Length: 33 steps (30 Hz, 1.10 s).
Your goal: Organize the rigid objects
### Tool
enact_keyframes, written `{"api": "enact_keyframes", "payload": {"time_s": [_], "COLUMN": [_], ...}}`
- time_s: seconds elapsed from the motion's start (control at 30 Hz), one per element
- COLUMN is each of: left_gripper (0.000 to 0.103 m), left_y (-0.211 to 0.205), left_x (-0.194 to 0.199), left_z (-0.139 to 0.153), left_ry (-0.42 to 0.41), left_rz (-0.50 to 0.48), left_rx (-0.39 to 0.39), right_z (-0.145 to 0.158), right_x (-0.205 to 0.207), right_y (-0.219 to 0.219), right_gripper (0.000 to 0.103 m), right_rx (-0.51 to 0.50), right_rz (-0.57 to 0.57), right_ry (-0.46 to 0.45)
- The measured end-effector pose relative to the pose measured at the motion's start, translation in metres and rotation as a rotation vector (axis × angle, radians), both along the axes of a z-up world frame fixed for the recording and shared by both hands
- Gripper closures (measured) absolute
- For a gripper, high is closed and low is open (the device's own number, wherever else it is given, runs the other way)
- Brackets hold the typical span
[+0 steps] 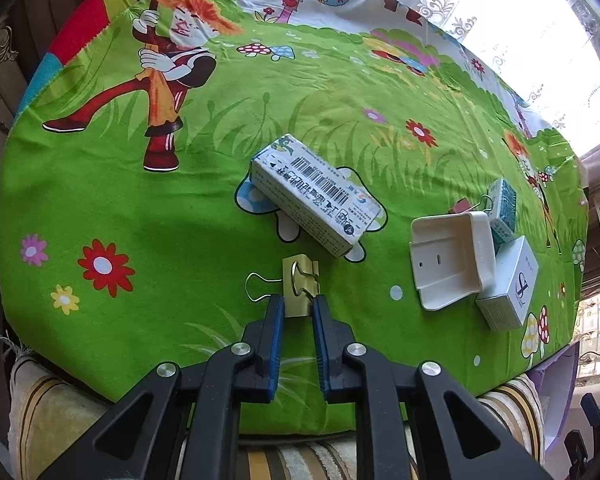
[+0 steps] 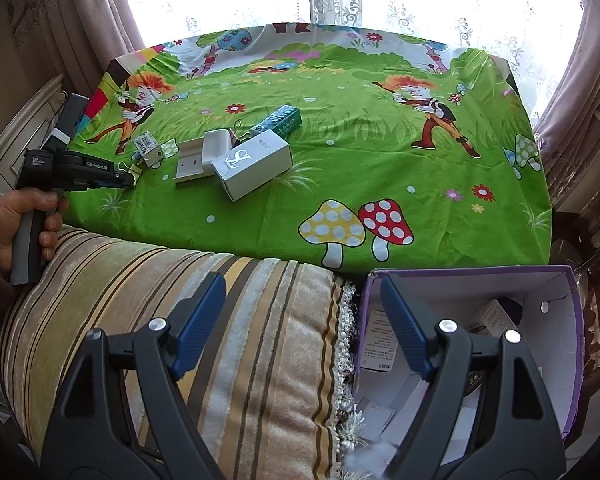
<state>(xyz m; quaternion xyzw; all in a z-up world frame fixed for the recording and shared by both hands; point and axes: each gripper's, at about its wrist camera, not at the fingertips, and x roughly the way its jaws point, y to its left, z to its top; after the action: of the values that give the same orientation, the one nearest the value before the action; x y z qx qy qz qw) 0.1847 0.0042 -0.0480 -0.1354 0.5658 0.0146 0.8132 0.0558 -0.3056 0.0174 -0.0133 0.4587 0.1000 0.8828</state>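
Observation:
A pale yellow binder clip (image 1: pixel 300 280) lies on the green cartoon tablecloth (image 1: pixel 160 208), and my left gripper (image 1: pixel 298 304) is shut on its near end, blue pads pressing both sides. One wire handle sticks out to the left. Beyond it lies a long barcode box (image 1: pixel 316 196). In the right wrist view a hand holds the left gripper (image 2: pixel 131 180) at the table's left edge by the same clip (image 2: pixel 125 167). My right gripper (image 2: pixel 302 286) stands open with nothing between its fingers, above a striped cushion (image 2: pixel 220 340) and a purple box (image 2: pixel 576 320).
To the right lie a white plastic tray (image 1: pixel 452 256), a white box (image 1: pixel 508 284) and a teal-and-white box (image 1: pixel 504 204). The purple box holds several packets. Curtains and a bright window stand behind the table.

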Motion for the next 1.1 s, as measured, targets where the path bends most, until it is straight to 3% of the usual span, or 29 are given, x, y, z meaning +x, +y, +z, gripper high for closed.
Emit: {"api": "enact_keyframes", "payload": {"time_s": [0.33, 0.4, 0.57, 0.6, 0.67, 0.7, 0.73, 0.93, 1.1], "left_gripper": [0.088, 0.088, 0.086, 0.084, 0.065, 0.049, 0.042, 0.042, 0.042], "left_y": [-0.006, -0.011, -0.016, -0.015, -0.014, -0.015, -0.015, -0.031, -0.041], "left_x": [-0.011, -0.016, -0.012, -0.012, -0.016, -0.02, -0.023, -0.03, -0.011], "left_z": [0.01, 0.013, 0.003, 0.001, 0.0, 0.002, 0.005, 0.02, 0.009], "left_ry": [-0.048, -0.057, 0.005, 0.025, 0.043, 0.036, 0.023, -0.071, -0.031], "left_rz": [-0.046, -0.072, -0.098, -0.097, -0.117, -0.14, -0.169, -0.329, -0.34], "left_rx": [-0.022, 0.002, 0.02, 0.027, 0.046, 0.057, 0.07, 0.241, 0.271], "right_z": [0.0, 0.0, 0.0, 0.001, 0.001, 0.001, 0.0, -0.003, -0.005], "right_x": [0.004, 0.006, 0.007, 0.006, 0.004, 0.004, 0.005, 0.008, 0.007], "right_y": [0.003, 0.004, 0.01, 0.011, 0.01, 0.009, 0.007, 0.01, 0.017], "right_gripper": [0.021, 0.02, 0.019, 0.019, 0.019, 0.018, 0.018, 0.018, 0.018], "right_rx": [0.008, 0.01, 0.009, 0.007, 0.004, 0.006, 0.012, 0.022, 0.003], "right_rz": [0.005, 0.006, 0.02, 0.024, 0.025, 0.02, 0.014, 0.015, 0.041], "right_ry": [0.003, 0.004, 0.005, 0.003, 0.0, 0.002, 0.006, 0.018, 0.018]}}
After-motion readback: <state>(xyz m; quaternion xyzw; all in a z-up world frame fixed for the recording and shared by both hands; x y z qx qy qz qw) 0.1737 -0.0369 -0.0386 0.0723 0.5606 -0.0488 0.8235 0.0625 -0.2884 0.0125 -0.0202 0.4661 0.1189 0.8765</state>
